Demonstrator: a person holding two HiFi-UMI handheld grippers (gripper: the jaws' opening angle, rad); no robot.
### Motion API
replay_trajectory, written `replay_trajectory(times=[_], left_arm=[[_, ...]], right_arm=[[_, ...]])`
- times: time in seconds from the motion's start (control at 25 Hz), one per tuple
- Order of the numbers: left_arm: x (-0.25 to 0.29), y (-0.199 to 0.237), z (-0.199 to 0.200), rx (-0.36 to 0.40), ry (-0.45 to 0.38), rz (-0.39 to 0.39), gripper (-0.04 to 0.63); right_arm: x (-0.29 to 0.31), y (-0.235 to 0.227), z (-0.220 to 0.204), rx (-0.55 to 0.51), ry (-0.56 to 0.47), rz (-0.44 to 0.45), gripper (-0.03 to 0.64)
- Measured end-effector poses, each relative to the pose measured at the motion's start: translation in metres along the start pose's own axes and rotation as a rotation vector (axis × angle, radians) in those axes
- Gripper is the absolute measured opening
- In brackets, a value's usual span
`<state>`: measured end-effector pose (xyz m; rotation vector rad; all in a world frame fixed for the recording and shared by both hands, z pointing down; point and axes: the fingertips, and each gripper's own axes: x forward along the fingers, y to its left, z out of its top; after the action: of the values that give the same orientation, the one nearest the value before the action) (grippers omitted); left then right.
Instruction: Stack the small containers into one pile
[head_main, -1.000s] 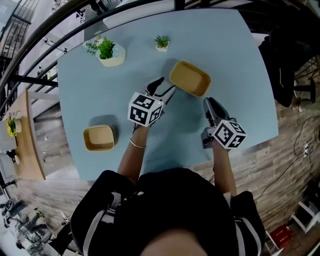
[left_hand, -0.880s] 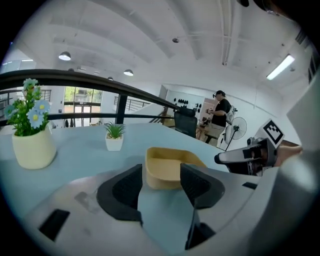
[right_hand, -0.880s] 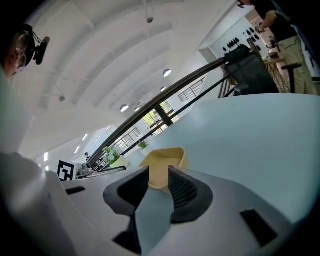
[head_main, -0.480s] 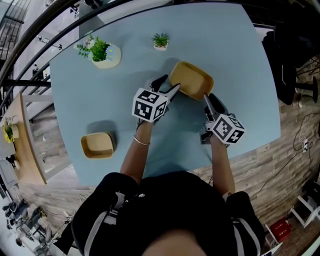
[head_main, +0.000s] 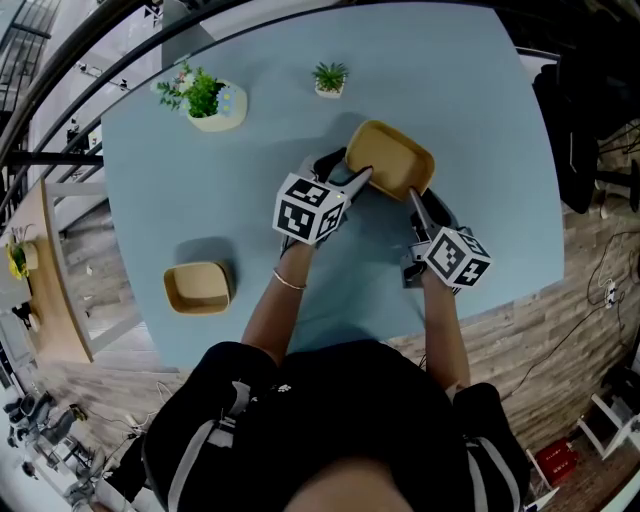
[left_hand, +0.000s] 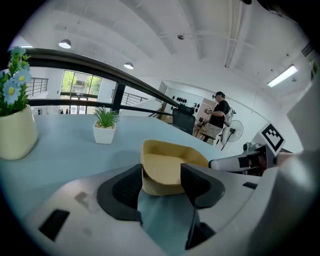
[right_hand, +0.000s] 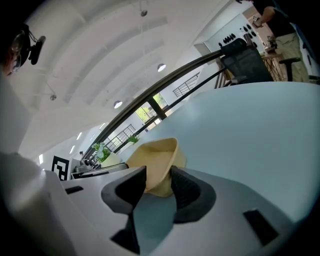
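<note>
The left hand-held gripper (left_hand: 161, 182) has its jaws wide apart, and the near corner of the container (left_hand: 170, 165) sits between them. One pad (left_hand: 127, 187) lies against the container's wall and the other stands just in front of it; whether they press is not clear. A second ago these jaws were only beside the container's left edge. They have since pushed in around the corner.

The right hand-held gripper (right_hand: 157, 187) has its jaws drawn in on the container's near wall, which fills the narrow gap between them. A second ago this hand-held gripper stood clear of the container with bare surface between. Half a second ago its tips had just reached the rim. Now it grips the wall.

In the head view the container (head_main: 392, 158) lies slantwise on the blue surface (head_main: 480, 120), with the left jaws at its left corner and the right jaws at its near right corner. It holds about the same place as before.

The second container (head_main: 198, 288) rests well apart at the surface's left, unmoved. A flower pot (head_main: 212, 105) and a small plant (head_main: 330, 80) stand at the far side, as earlier.
</note>
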<state>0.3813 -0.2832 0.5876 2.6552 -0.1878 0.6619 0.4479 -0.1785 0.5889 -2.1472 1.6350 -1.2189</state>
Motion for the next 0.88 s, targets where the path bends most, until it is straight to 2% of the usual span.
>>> replay_trajectory(times=[0.48, 0.88], left_arm=[[-0.028, -0.030, 0.010, 0.043, -0.019, -0.006, 0.221], [-0.071, -0.048, 0.010, 0.064, -0.065, 0.060, 0.221]], right_arm=[[-0.034, 0.015, -0.006, 0.017, -0.026, 0.030, 0.150], [-0.062, 0.045, -0.019, -0.005, -0.027, 0.113, 0.144]])
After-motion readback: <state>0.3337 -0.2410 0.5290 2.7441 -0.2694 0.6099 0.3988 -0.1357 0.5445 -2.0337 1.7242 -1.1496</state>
